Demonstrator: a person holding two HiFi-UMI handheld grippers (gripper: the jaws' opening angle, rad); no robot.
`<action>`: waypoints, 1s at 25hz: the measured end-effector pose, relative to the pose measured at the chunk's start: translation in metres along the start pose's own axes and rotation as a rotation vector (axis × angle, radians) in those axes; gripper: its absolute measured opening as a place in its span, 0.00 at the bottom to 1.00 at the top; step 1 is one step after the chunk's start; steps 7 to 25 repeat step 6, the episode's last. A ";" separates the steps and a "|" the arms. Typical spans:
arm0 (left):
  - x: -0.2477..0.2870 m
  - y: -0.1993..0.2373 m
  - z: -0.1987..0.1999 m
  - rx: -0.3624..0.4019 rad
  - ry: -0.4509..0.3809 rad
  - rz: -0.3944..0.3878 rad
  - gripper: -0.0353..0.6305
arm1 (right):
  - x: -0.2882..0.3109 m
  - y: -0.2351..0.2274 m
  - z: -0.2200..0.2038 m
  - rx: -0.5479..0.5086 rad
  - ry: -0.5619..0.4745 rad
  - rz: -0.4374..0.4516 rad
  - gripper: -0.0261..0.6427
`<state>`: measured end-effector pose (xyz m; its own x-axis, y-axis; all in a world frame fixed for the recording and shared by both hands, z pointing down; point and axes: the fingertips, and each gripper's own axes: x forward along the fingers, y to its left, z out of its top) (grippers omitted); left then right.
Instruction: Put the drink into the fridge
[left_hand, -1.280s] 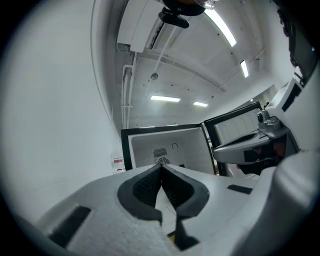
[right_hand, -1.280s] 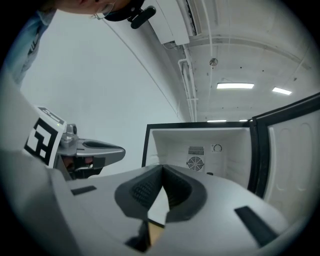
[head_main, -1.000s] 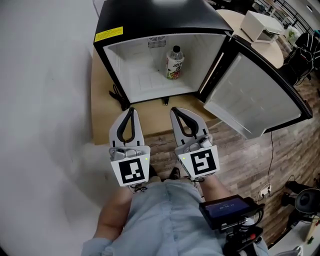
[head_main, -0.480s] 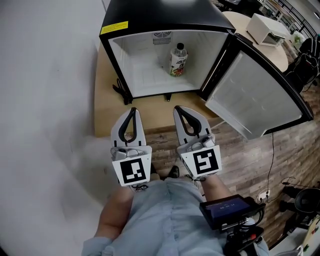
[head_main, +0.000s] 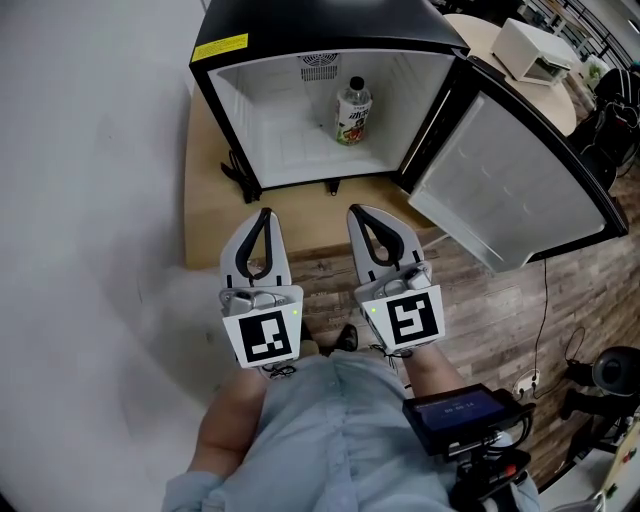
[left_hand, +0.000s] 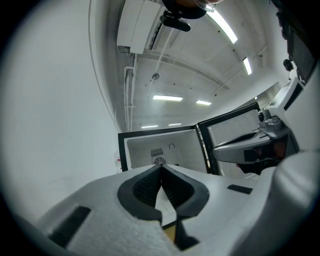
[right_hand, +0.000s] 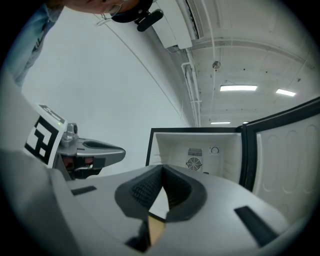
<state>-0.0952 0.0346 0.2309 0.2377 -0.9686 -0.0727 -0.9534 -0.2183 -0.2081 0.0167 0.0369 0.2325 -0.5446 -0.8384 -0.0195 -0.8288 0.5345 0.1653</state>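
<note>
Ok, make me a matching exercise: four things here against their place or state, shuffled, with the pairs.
Things:
1. drink bottle
2. fridge door
3. left gripper
4. yellow label

Place or state:
A. swung wide open
B. jaws together, nothing between them
C. upright inside the fridge
D. on the black top edge

Pairs: 1-C, 2-A, 3-B, 4-D

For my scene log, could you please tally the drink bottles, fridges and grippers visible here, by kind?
drink bottle: 1
fridge: 1
grippers: 2 (left gripper, right gripper)
total: 4
</note>
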 end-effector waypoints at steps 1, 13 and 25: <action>0.001 -0.001 0.000 0.002 0.000 -0.002 0.06 | 0.000 0.000 -0.001 0.004 0.004 0.000 0.05; 0.004 -0.003 -0.003 -0.001 0.005 -0.010 0.06 | 0.002 -0.002 -0.003 0.014 0.000 -0.001 0.05; 0.004 -0.003 -0.003 -0.001 0.005 -0.010 0.06 | 0.002 -0.002 -0.003 0.014 0.000 -0.001 0.05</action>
